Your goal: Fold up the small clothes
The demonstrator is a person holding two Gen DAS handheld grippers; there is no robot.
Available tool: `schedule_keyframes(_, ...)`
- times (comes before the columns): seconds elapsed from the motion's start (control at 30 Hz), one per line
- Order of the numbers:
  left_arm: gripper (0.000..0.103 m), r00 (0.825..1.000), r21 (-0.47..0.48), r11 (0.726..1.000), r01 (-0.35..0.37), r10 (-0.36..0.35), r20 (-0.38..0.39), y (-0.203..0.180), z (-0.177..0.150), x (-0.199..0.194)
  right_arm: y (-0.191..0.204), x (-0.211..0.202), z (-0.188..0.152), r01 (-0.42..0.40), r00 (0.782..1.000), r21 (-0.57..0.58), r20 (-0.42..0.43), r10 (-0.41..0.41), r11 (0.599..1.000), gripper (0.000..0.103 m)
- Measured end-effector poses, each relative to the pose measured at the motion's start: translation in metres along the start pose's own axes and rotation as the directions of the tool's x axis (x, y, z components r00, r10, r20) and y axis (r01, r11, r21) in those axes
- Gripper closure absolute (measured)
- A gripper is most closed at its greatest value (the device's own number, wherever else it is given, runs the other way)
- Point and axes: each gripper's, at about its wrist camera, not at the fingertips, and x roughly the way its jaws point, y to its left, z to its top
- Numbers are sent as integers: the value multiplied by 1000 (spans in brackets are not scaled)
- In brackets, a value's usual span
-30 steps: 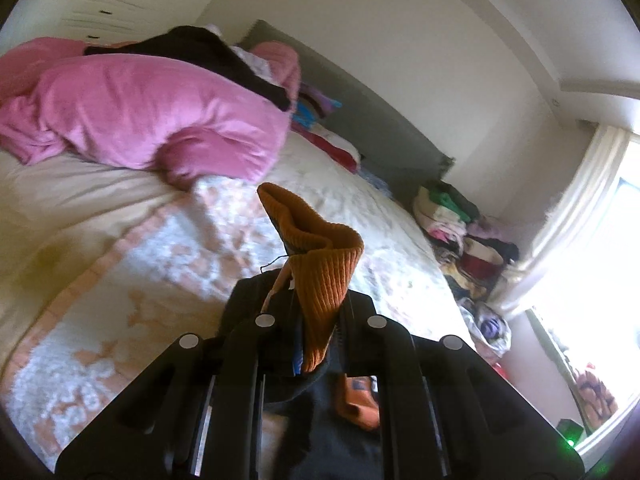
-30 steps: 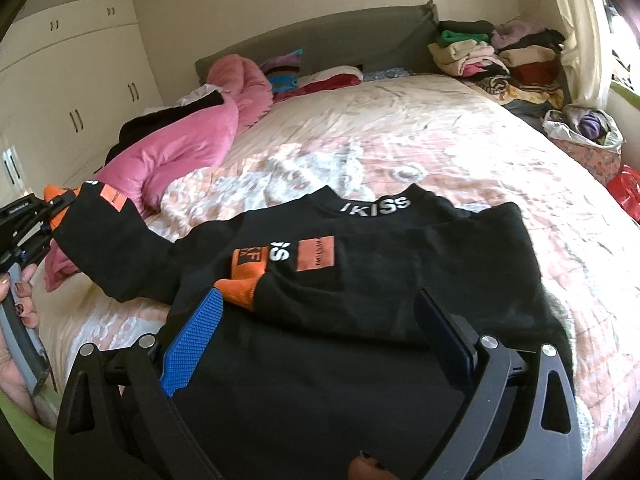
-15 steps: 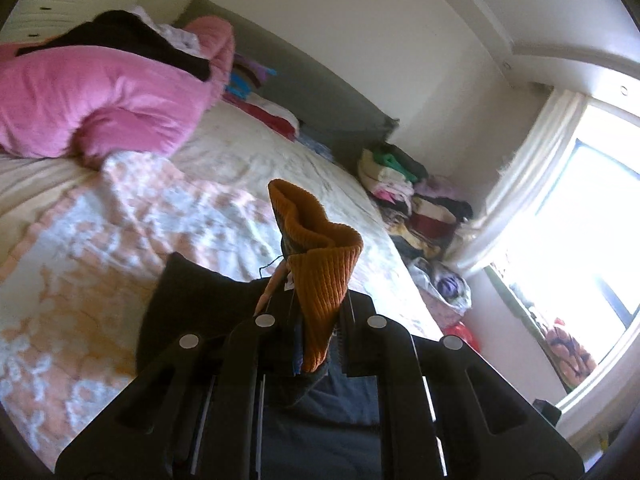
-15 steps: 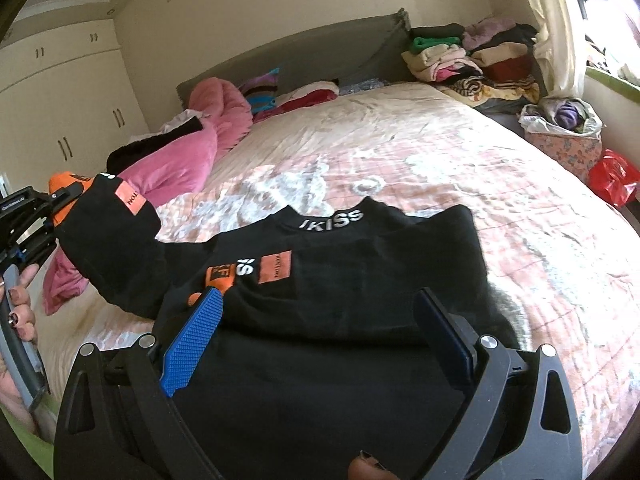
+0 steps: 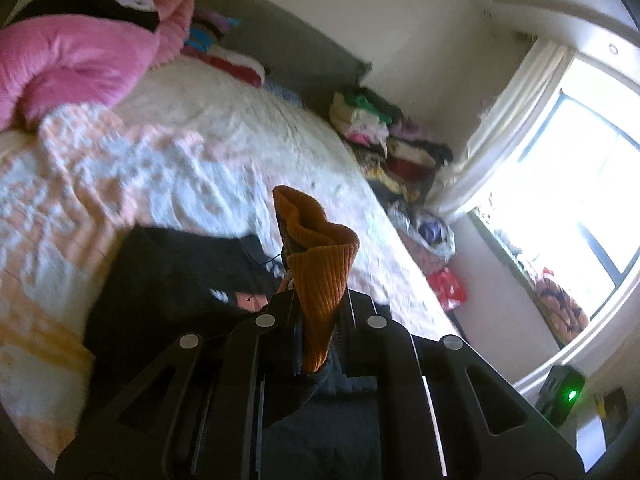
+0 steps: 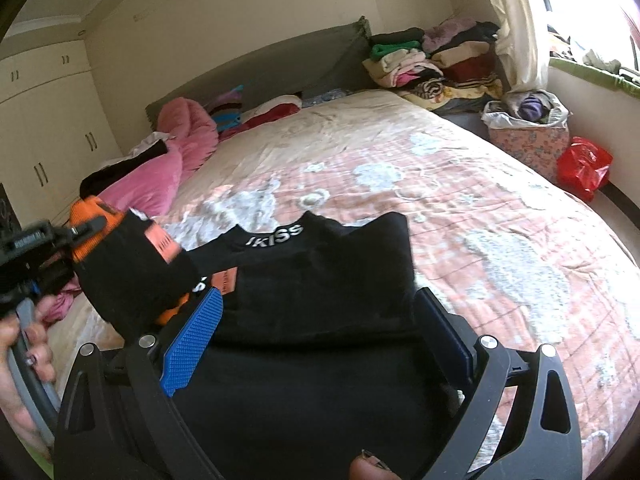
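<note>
A black sweatshirt with white "KISS" lettering at the collar lies flat on the bed. Its sleeve, with an orange patch, is lifted at the left. My left gripper is shut on the ribbed orange cuff, which sticks up between the fingers. In the right wrist view the left gripper shows with a person's hand on its handle. My right gripper hangs open just above the sweatshirt's body with nothing between its blue pads.
A pink duvet with dark clothes on it lies at the bed's left. Stacked clothes sit by the headboard, with a patterned bin and a red bag on the floor to the right. A wardrobe stands at the left.
The left gripper has carried the cuff and sleeve to the right, over the sweatshirt's body. The right gripper has stayed open and shifted over the sweatshirt.
</note>
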Motion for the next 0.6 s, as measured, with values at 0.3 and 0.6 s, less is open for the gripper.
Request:
schedule_keyframes(0.3, 91, 980, 62, 997, 51, -38, -194, -2, -45, 48, -23, 5, -5, 1, 1000, 62, -31, 1, 998, 8)
schedule_keyframes(0.6, 34, 970, 103, 991, 84, -58, -235, 5, -51, 46, -24, 25, -12, -25, 994, 95, -107, 35, 995, 9)
